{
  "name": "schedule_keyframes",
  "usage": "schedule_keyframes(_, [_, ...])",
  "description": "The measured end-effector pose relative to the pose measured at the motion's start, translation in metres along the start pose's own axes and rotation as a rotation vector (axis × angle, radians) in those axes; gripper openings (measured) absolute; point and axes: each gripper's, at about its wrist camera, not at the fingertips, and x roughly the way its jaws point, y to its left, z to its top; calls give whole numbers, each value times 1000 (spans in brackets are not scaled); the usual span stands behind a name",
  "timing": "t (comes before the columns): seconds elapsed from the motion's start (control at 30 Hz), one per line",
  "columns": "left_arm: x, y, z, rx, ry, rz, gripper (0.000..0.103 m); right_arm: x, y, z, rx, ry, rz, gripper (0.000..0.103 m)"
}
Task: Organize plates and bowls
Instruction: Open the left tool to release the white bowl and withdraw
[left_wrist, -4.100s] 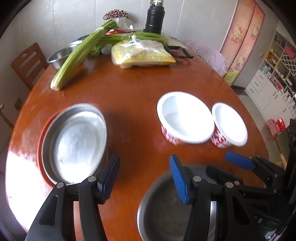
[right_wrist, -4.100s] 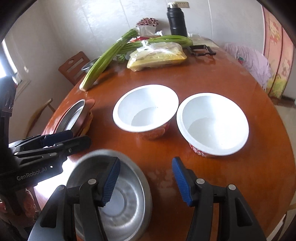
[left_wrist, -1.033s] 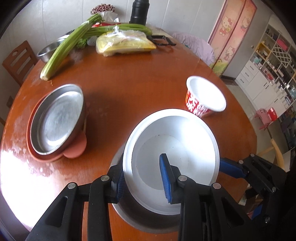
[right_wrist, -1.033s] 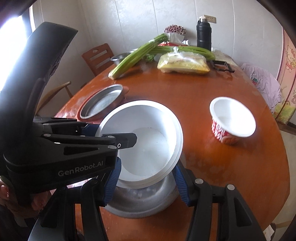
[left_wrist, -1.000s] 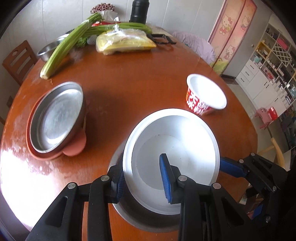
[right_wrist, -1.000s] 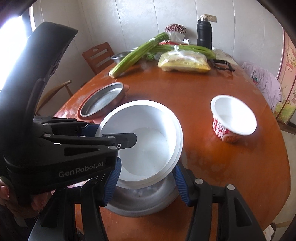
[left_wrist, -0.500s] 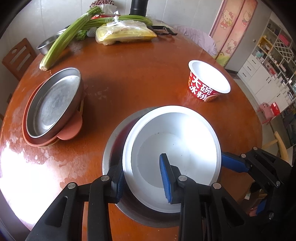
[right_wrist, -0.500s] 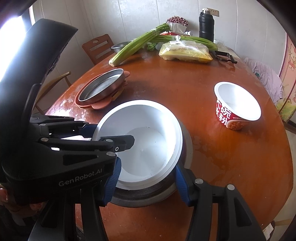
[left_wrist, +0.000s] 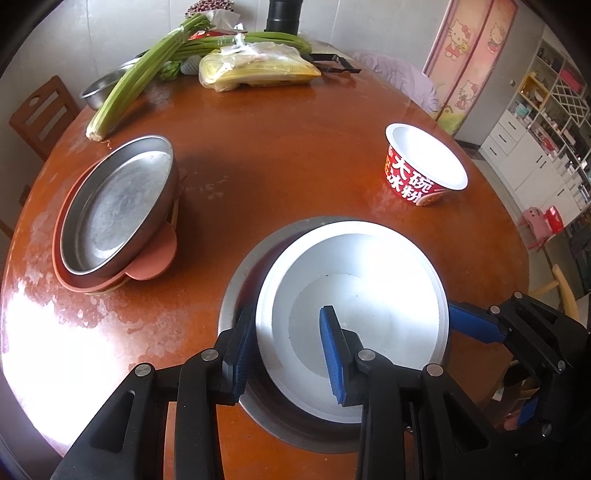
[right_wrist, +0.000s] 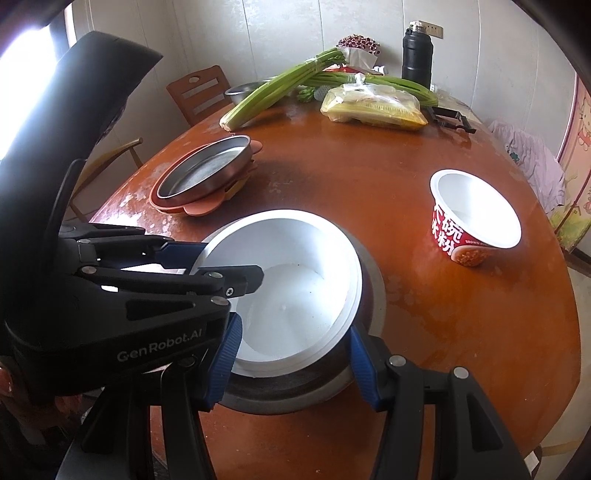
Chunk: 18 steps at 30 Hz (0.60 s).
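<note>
A white paper bowl sits nested inside a steel bowl near the table's front edge. My left gripper is shut on the white bowl's near rim, one finger inside and one outside. My right gripper is open, its fingers on either side of the nested bowls. A second red-and-white paper bowl stands alone to the right. A steel plate lies on orange plates at the left.
At the back of the round wooden table lie celery stalks, a yellow bagged package, a black flask, a steel basin and black tongs. A wooden chair stands behind left.
The white bowl, held in my left gripper, has come down into the steel bowl. Both grippers lowered and drew back a little, so the far table looks closer.
</note>
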Motion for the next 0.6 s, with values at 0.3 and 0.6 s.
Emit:
schedule_keyframes(0.3, [-5,1,1,-6,-10,-9,36,-7,-2,1,-10,-17,-9,56])
schedule_keyframes(0.6, [-15,2,5,-15,-39,-12,36,-14,-9,0,9,-37,-21,56])
